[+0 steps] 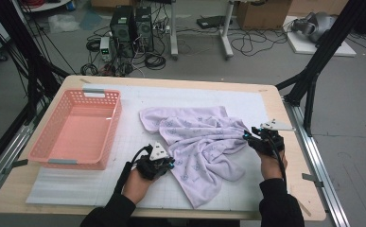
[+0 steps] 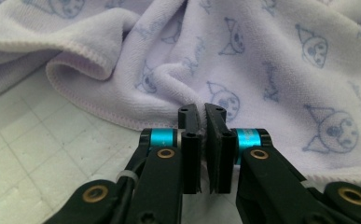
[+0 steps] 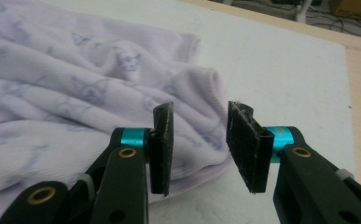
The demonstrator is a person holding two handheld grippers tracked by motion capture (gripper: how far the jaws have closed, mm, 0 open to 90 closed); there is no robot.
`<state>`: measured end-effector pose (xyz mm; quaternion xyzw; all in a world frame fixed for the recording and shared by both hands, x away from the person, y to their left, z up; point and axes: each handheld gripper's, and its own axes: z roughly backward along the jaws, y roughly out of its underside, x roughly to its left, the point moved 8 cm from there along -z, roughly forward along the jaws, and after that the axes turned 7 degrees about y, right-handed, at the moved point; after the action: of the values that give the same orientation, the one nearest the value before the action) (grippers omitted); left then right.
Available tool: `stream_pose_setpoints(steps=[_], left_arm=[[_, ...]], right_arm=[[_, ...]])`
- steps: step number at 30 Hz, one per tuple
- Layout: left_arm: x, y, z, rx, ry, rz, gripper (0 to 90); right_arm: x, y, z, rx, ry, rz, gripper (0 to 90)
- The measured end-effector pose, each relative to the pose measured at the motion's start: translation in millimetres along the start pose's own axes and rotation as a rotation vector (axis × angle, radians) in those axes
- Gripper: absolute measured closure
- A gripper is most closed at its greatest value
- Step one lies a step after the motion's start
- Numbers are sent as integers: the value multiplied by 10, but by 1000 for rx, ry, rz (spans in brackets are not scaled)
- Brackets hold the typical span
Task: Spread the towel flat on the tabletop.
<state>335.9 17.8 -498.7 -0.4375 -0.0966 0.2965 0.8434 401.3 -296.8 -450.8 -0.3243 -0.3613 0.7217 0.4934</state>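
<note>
We are looking down on a worktop (image 1: 284,156) where a crumpled lilac towel (image 1: 204,142) printed with small blue cartoon faces is lying on a white gridded mat (image 1: 133,142), with a pink plastic basket (image 1: 57,156) sitting to its left, holding nothing inside. We are holding the left tool (image 1: 170,164) at the towel's near left edge, its jaws drawn almost together and seeming to pinch the hem. We are holding the right tool (image 1: 245,135) at the towel's right edge, its jaws spread wide around a fold without gripping it.
</note>
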Motion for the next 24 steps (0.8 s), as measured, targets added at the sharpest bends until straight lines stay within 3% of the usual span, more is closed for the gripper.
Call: stream_pose_setpoints(steps=[3,5,10,14,17,19,22,24], left_arm=[[133,68,125,0,-19,37,856],[249,123,261,-9,-53,55,857],[517,170,647,-105,-132,146,858],[624,238,775,-138,-186,167,857],[625,308,777,-151,-191,191,840],[591,344,764,-146,-187,202,743],[539,348,756,-153,-180,230,521],[499,331,766,-161,-174,227,481]], right_arm=[[118,47,92,13,-26,18,609],[212,114,139,40,-38,37,608],[437,281,246,66,-85,50,612],[618,462,280,111,-122,81,615],[741,548,286,126,-165,82,615],[845,572,297,131,-208,90,614],[960,572,287,131,-237,109,610],[1015,589,253,152,-240,121,607]])
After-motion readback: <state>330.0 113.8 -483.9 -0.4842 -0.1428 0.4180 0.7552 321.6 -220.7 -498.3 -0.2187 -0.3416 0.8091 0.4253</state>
